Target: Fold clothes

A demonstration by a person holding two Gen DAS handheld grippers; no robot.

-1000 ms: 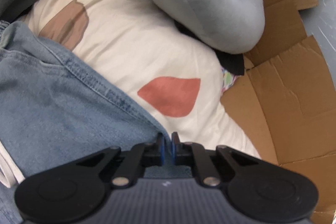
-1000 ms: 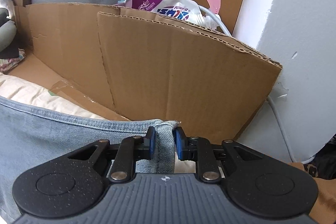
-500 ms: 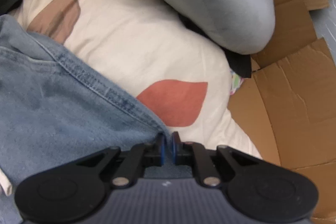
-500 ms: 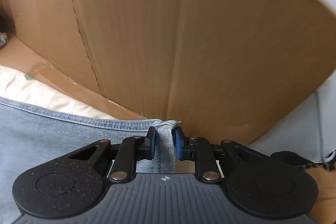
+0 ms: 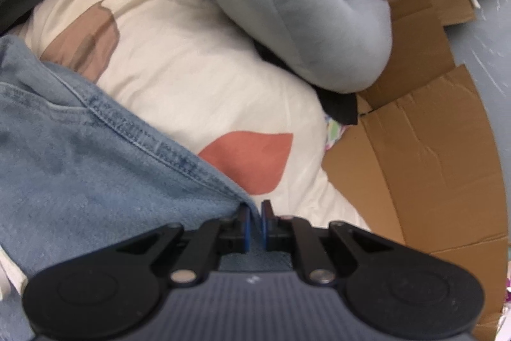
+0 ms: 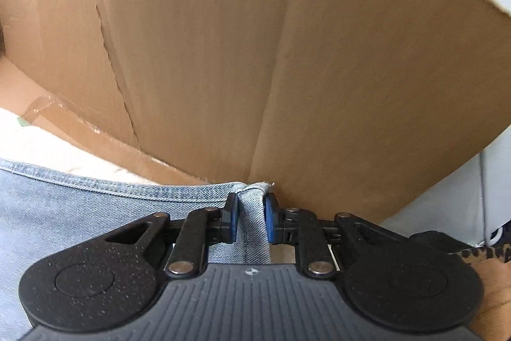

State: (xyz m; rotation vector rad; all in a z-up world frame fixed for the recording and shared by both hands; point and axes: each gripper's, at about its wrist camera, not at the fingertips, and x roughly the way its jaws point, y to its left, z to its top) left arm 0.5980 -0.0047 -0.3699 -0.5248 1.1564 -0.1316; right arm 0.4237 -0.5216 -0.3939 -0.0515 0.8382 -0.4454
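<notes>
Both hand-held grippers clenched on one pair of jeans.

We find the left hand-held gripper (image 5: 254, 224) nearly closed on a thin edge of the jeans (image 5: 95, 174), and the right hand-held gripper (image 6: 250, 221) clamping a thicker bunched hem corner (image 6: 254, 213). The jeans lie near us, spread leftward over a cream duvet (image 5: 191, 79). Only the left view shows the duvet's two coloured patches, one grey padded garment (image 5: 303, 5) far off, and flattened cardboard (image 5: 431, 149) at right. Only the right view shows one upright cardboard wall (image 6: 255, 37) just beyond the hem.
</notes>
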